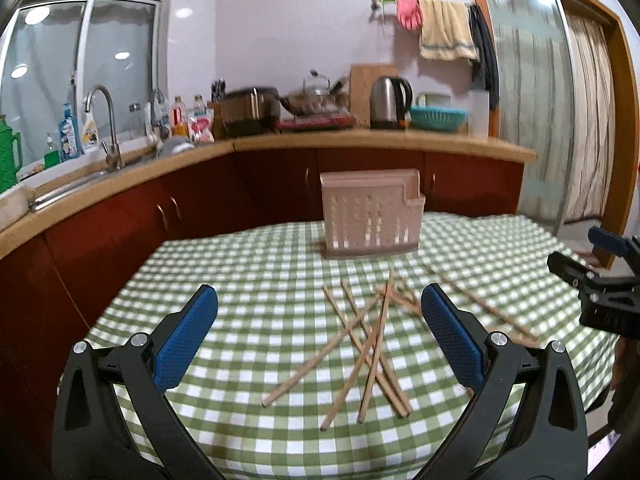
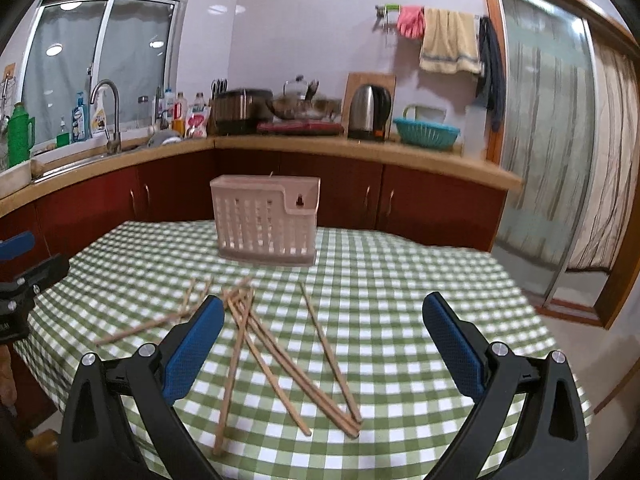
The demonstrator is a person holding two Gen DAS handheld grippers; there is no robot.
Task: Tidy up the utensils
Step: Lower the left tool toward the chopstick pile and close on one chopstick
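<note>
Both wrist views look forward low over the table [image 1: 248,264], sharing chopsticks [image 2: 256,344] (left view nearer).

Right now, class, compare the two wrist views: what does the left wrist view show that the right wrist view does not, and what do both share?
Only the left wrist view shows the left gripper open over the crossed chopsticks. Only the right wrist view shows the hanging slot on the pink holder and a green bottle's cap. Both share the checked tablecloth, the scattered chopsticks and the kitchen counter.
</note>
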